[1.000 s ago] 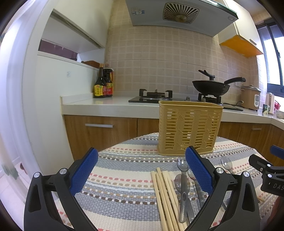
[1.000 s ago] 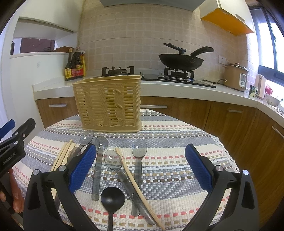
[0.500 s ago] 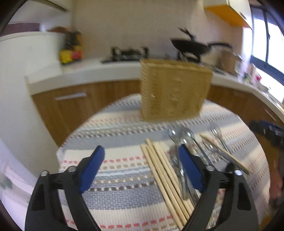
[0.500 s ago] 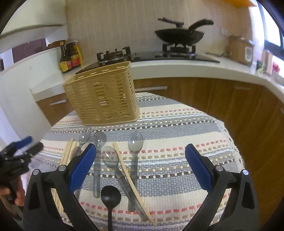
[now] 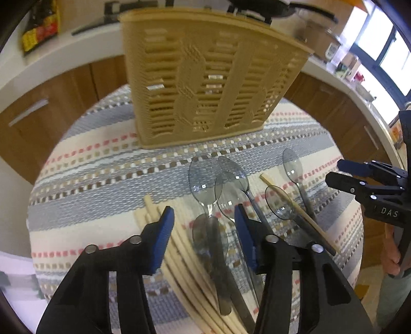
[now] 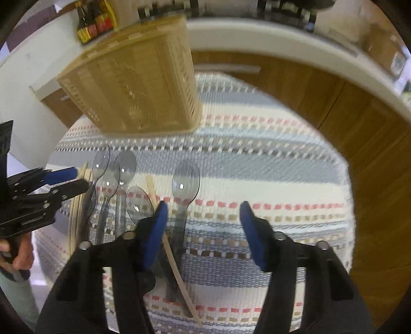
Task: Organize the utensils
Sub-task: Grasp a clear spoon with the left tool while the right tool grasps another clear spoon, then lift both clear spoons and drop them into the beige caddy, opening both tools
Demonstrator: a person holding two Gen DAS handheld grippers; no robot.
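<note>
A tan slatted utensil basket (image 5: 205,74) stands upright at the back of the striped tablecloth; it also shows in the right wrist view (image 6: 136,84). Several clear plastic spoons (image 5: 203,187) and a bundle of wooden chopsticks (image 5: 179,246) lie in front of it. My left gripper (image 5: 203,223) is open, low over a grey spoon (image 5: 210,236) and the chopsticks. My right gripper (image 6: 203,215) is open above the cloth; a clear spoon (image 6: 185,185) and a single chopstick (image 6: 177,262) lie by its left finger. The right gripper also shows at the left wrist view's right edge (image 5: 364,185).
The round table with the striped cloth (image 6: 269,164) ends close on all sides. Wooden cabinets (image 6: 321,84) and a white counter (image 6: 282,43) curve behind it. Sauce bottles (image 6: 95,23) stand on the counter. The left gripper shows at the right view's left edge (image 6: 51,187).
Both grippers have tilted down and come lower and closer to the utensils on the cloth. The left gripper's fingers have narrowed and now straddle the spoons and chopsticks.
</note>
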